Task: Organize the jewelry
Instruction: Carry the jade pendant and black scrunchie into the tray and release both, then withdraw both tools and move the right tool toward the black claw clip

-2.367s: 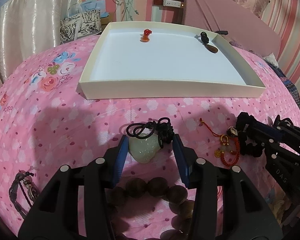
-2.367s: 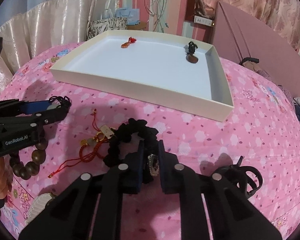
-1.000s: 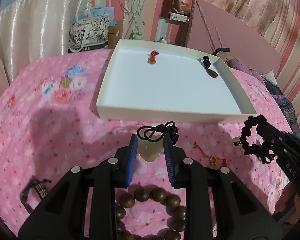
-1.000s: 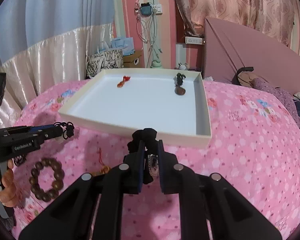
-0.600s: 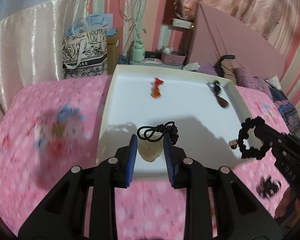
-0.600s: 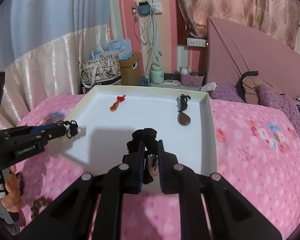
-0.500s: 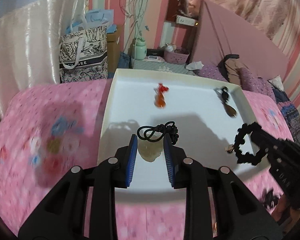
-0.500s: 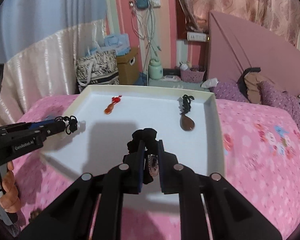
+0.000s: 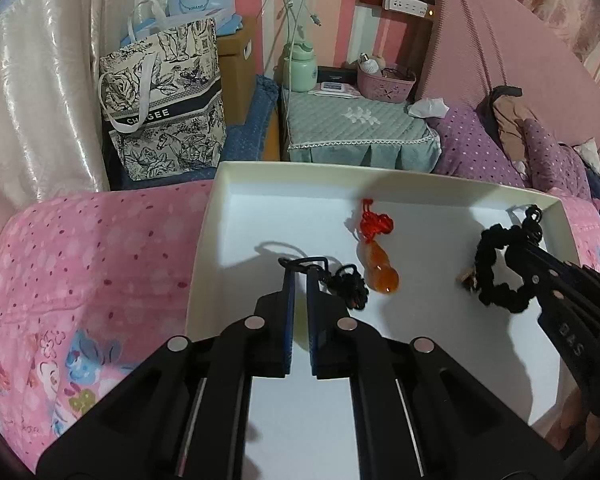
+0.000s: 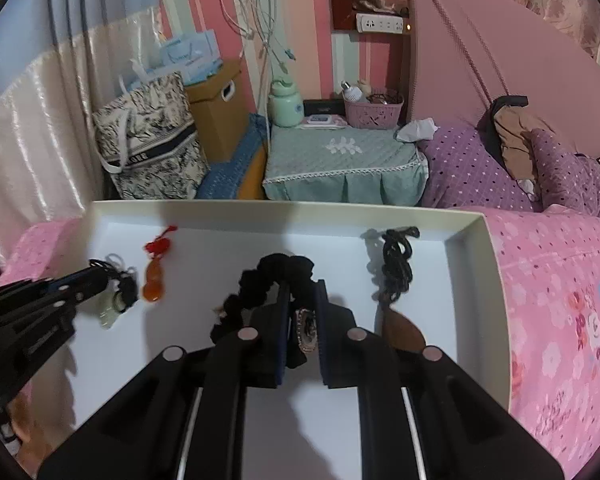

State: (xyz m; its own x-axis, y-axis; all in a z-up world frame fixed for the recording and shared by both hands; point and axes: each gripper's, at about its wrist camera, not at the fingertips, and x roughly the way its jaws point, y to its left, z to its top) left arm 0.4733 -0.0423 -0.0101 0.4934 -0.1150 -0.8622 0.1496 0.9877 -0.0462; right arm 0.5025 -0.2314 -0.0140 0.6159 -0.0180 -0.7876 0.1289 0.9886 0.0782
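A shallow white tray [image 9: 204,236] [image 10: 472,248] lies on the pink bed. My left gripper [image 9: 299,276] is shut on a pale jade pendant [image 10: 110,312] with a black knotted cord [image 9: 348,286], held low over the tray's left part beside an orange gourd pendant with red knot [image 9: 378,268] [image 10: 153,278]. My right gripper [image 10: 301,296] is shut on a black beaded bracelet with a small charm [image 10: 276,276] [image 9: 496,276], over the tray's middle. A brown teardrop pendant on black cord [image 10: 398,276] lies in the tray to its right.
A pink flowered bedspread [image 9: 84,256] surrounds the tray. Behind it stand a printed tote bag [image 9: 164,100], a green-covered bedside stand [image 9: 356,128] with a bottle and a basket, and purple pillows [image 10: 500,176] by the headboard.
Both grippers lifted their pieces off the bedspread and carried them forward over the tray. Since half a second ago they have moved farther in and lower, and the left jaws look closer together.
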